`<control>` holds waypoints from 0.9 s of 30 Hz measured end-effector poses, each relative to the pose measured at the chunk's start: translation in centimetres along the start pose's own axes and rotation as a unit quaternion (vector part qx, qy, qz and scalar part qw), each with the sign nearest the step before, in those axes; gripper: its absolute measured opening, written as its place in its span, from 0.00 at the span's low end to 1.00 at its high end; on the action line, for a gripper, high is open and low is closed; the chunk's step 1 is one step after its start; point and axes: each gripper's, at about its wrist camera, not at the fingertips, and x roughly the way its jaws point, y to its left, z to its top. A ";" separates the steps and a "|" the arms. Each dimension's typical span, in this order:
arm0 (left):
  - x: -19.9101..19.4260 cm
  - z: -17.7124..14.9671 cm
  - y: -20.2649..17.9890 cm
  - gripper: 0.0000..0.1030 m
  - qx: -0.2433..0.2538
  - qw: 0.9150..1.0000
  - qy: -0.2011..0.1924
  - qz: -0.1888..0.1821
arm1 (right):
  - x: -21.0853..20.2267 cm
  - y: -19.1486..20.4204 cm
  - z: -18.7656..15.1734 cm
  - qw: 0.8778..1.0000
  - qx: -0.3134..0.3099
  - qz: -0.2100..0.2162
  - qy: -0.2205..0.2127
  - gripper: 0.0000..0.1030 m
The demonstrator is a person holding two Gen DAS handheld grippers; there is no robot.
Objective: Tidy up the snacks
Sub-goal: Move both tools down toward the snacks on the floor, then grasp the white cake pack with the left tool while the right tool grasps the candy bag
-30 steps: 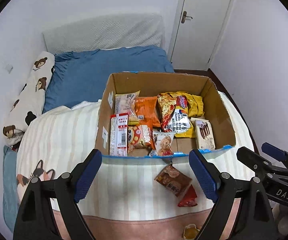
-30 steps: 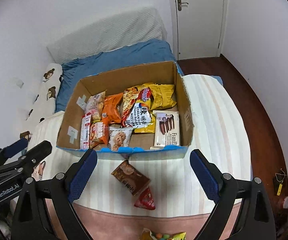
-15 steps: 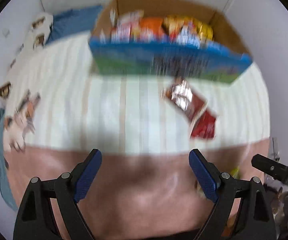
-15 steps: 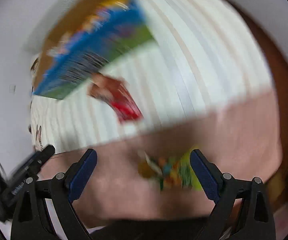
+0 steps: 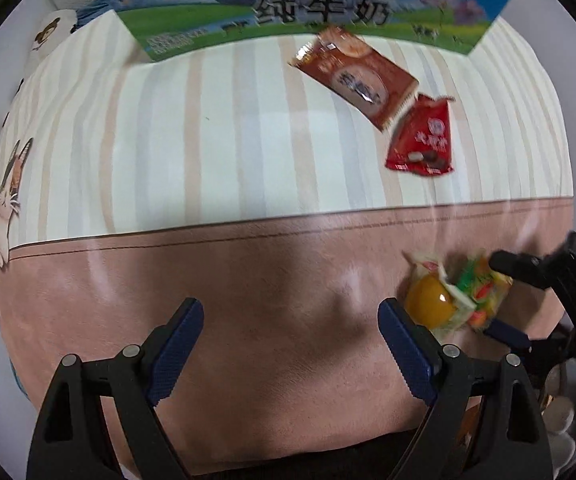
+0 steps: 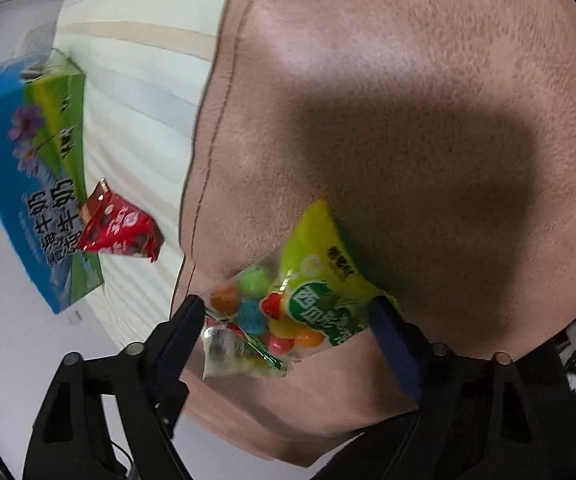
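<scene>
the left tool [image 5: 290, 334] hangs over the pink band of the bed cover [image 5: 248, 280] with its blue-padded fingers [image 5: 176, 344] wide apart and nothing between them. ahead of it, on the striped part of the cover, lie a brown snack packet [image 5: 355, 77] and, just past that packet's near corner, a red snack packet [image 5: 422, 142]. both are off to the right of the left tool's line. beyond them stands the milk carton box [image 5: 304, 4], its printed blue and green side facing the tool.

the right tool [image 6: 286, 322] is low over the same pink band, fingers apart, with a green candy bag [image 6: 312, 296] lying between them. a smaller clear-and-green packet [image 6: 236, 354] sits against the bag beside the left finger. whether the pads touch the bag cannot be told; they are not pressed shut on it. from the left tool's view, this bag [image 5: 458, 300] lies just right of its right finger, with the right tool's fingers on either side. the red packet [image 6: 122, 230] and the box [image 6: 28, 184] are far off to the right tool's left.
</scene>
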 end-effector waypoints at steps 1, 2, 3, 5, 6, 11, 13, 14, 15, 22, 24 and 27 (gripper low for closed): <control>0.1 -0.2 -0.3 0.87 0.005 1.000 0.002 0.001 | 0.0 0.0 -0.1 1.000 -0.002 -0.004 -0.005 0.71; 0.3 -0.4 -0.9 0.87 0.011 1.000 0.004 0.002 | -0.2 0.2 -0.2 1.000 -0.021 -0.014 -0.013 0.67; 0.4 -0.5 -1.1 0.87 0.015 1.000 0.005 0.001 | -0.4 0.6 -0.1 0.999 -0.040 -0.021 -0.020 0.59; 0.6 -0.7 -2.1 0.87 0.027 1.000 0.008 -0.002 | -1.1 2.4 0.2 0.992 -0.105 -0.051 -0.039 0.54; 0.8 -0.8 -2.6 0.87 0.033 0.999 0.010 -0.005 | -1.4 3.4 0.5 0.986 -0.142 -0.075 -0.054 0.53; 2.6 -1.0 -4.9 0.87 0.053 0.998 0.036 -0.012 | -2.7 5.9 0.6 0.967 -0.224 -0.108 -0.052 0.61; 4.2 -0.9 -5.6 0.87 0.053 0.997 0.057 -0.019 | -2.8 5.5 0.5 0.969 -0.221 -0.102 -0.040 0.68; 5.0 -0.8 -5.8 0.87 0.049 0.996 0.068 -0.024 | -2.8 5.2 0.3 0.968 -0.227 -0.104 -0.032 0.68; 5.6 -0.8 -5.9 0.87 0.047 0.996 0.076 -0.029 | -2.5 5.2 0.1 0.966 -0.232 -0.108 -0.027 0.68; 6.4 -1.0 -4.2 0.56 0.011 0.997 0.059 -0.048 | -1.7 6.0 -2.1 0.953 -0.278 -0.122 -0.009 0.80; 6.1 -1.3 -3.0 0.56 -0.004 0.997 0.057 -0.045 | -0.8 6.6 -2.3 0.949 -0.284 -0.134 -0.017 0.87; 5.9 -1.9 -0.9 0.56 -0.019 0.998 0.050 -0.020 | 1.9 7.6 -2.7 0.945 -0.291 -0.150 -0.003 0.90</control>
